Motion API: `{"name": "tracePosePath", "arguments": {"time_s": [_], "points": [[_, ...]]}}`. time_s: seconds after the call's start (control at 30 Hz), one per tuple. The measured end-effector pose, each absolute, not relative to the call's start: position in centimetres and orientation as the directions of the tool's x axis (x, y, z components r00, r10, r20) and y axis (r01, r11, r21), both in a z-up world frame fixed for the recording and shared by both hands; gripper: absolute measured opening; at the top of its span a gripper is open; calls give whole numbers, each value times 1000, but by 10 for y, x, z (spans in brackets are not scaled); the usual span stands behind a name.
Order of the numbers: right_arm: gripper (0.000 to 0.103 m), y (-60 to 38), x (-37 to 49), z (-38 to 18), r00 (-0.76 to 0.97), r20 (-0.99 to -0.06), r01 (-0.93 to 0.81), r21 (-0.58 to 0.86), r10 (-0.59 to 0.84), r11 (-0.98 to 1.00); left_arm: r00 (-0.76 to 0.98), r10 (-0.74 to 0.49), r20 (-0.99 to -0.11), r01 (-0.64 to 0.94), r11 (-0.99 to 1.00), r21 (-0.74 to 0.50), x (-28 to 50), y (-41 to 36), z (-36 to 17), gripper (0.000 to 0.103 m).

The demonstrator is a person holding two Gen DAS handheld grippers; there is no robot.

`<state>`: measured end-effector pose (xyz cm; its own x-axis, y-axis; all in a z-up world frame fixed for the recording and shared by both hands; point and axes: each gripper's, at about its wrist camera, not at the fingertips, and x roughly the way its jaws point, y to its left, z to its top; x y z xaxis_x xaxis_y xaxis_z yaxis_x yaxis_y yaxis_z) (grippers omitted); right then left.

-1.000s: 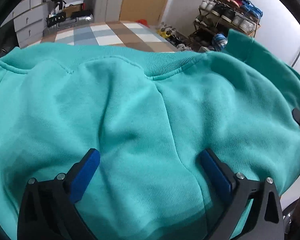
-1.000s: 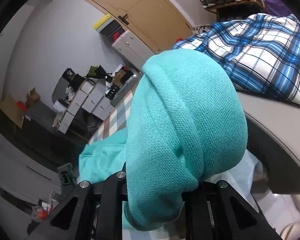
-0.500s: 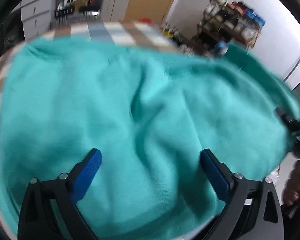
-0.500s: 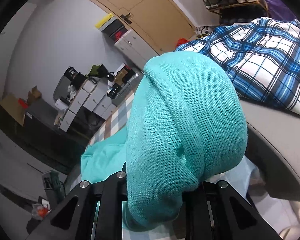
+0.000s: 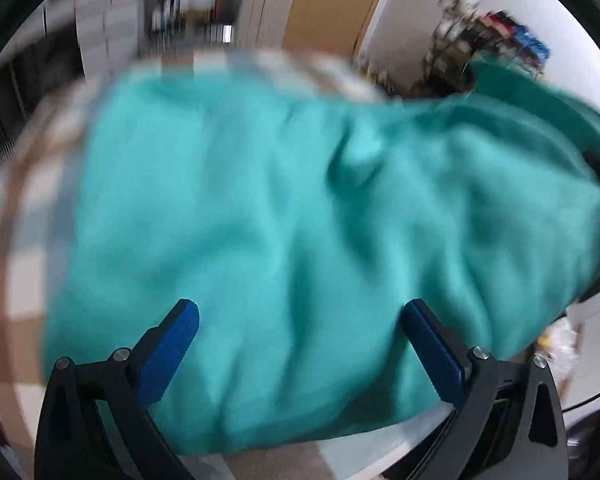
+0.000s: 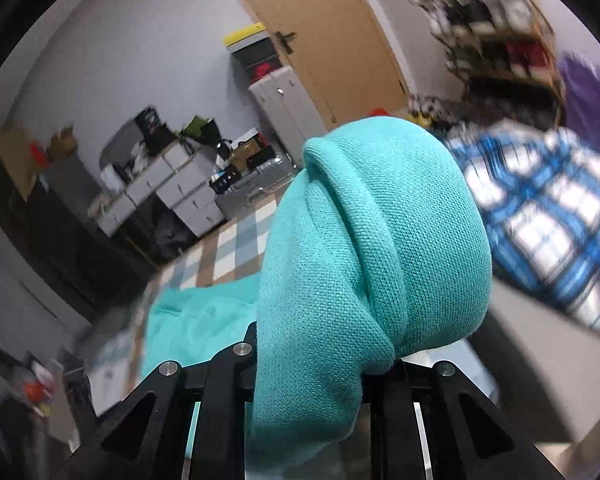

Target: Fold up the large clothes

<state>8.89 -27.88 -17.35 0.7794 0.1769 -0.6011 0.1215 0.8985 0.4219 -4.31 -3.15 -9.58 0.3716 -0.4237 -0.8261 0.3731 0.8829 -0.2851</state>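
Note:
A teal sweatshirt (image 5: 284, 216) lies spread and rumpled on a checked tablecloth (image 5: 24, 272), blurred by motion. My left gripper (image 5: 300, 320) is open and empty just above its near part, blue pads (image 5: 168, 352) wide apart. My right gripper (image 6: 316, 364) is shut on a bunched ribbed edge of the sweatshirt (image 6: 364, 240), which bulges over the fingers and hides their tips. The rest of the garment (image 6: 196, 320) trails down to the table behind it.
A shoe rack (image 5: 488, 48) and a wooden door (image 5: 332, 4) stand behind the table. A blue plaid blanket (image 6: 548, 216) lies to the right. Grey drawer units (image 6: 168, 192) with clutter line the far wall. The table's near edge (image 5: 340, 456) is below the left gripper.
The left gripper has pulled back and risen, so more tablecloth shows around the sweatshirt. The right gripper has swung with the cloth still held, and the room has shifted in its view.

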Motion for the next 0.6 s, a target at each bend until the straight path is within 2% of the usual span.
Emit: {"name": "tracePosePath", "arguments": {"time_s": [0.07,0.2,0.27,0.33,0.43,0.47,0.57,0.6], "points": [[18,-258,92,-161,778,-608,89,354,157,931,339,-445,-829,377,872,-314,-36,-32,-108,102],[19,-197,104,-125,796,-578,-58,222,179,973,404,-384,-830,394,892,-221,-47,-48,-110,102],[19,-158,110,-103,799,-563,-148,155,210,977,388,-419,-821,386,883,-269,-49,-42,-109,101],[19,-101,114,-81,788,-574,-264,10,222,964,351,-498,-793,375,851,-368,-48,-26,-107,101],[19,-33,114,-70,760,-605,-383,-118,240,916,242,-629,-739,350,767,-538,-51,9,-101,99],[19,-22,114,-71,753,-613,-399,-136,240,907,199,-648,-735,361,746,-559,-58,23,-98,93],[19,21,118,-80,710,-661,-459,-176,241,871,237,-651,-721,369,747,-553,-85,83,-81,92],[19,37,120,-87,698,-678,-477,-203,229,855,236,-694,-680,353,714,-605,-97,112,-76,92]]}}
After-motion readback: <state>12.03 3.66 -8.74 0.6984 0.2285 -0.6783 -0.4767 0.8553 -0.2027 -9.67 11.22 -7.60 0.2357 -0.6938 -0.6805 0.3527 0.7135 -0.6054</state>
